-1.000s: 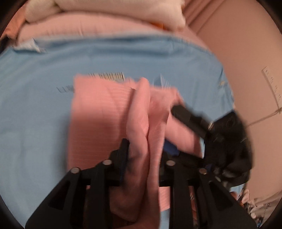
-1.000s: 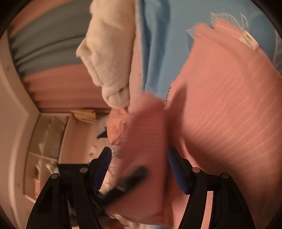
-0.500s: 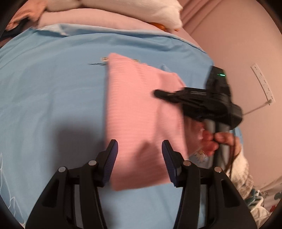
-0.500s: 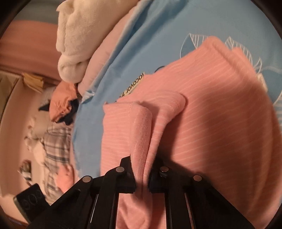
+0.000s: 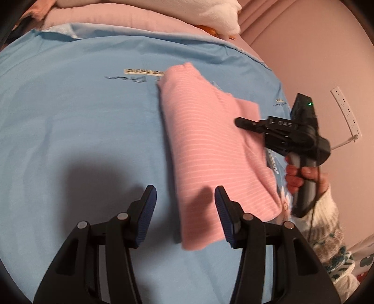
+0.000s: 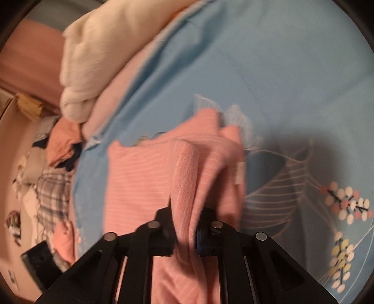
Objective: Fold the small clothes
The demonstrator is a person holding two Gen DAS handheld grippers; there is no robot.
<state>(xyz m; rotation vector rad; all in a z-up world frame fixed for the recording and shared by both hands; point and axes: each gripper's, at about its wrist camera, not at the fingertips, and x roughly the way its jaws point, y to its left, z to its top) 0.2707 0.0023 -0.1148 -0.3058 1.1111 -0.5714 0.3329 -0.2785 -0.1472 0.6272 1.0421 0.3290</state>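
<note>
A pink striped garment [image 5: 210, 149] lies folded lengthwise on the blue bedsheet [image 5: 70, 131]. My left gripper [image 5: 184, 210] is open and empty, its fingers straddling the garment's near end from just above. My right gripper [image 5: 240, 122] reaches in from the right side of the garment. In the right wrist view my right gripper [image 6: 185, 224] is shut on a raised fold of the pink garment [image 6: 145, 177], which bunches between the jaws.
A cream blanket [image 6: 98, 60] and pink bedding [image 5: 116, 21] lie at the sheet's far edge. A pile of clothes [image 6: 51, 177] lies off the bed's side. A pink wall with a socket strip [image 5: 346, 114] stands to the right.
My left gripper let go of the garment and opened, then pulled back. The garment now lies as a narrower fold. My right gripper closed on its edge and keeps its hold.
</note>
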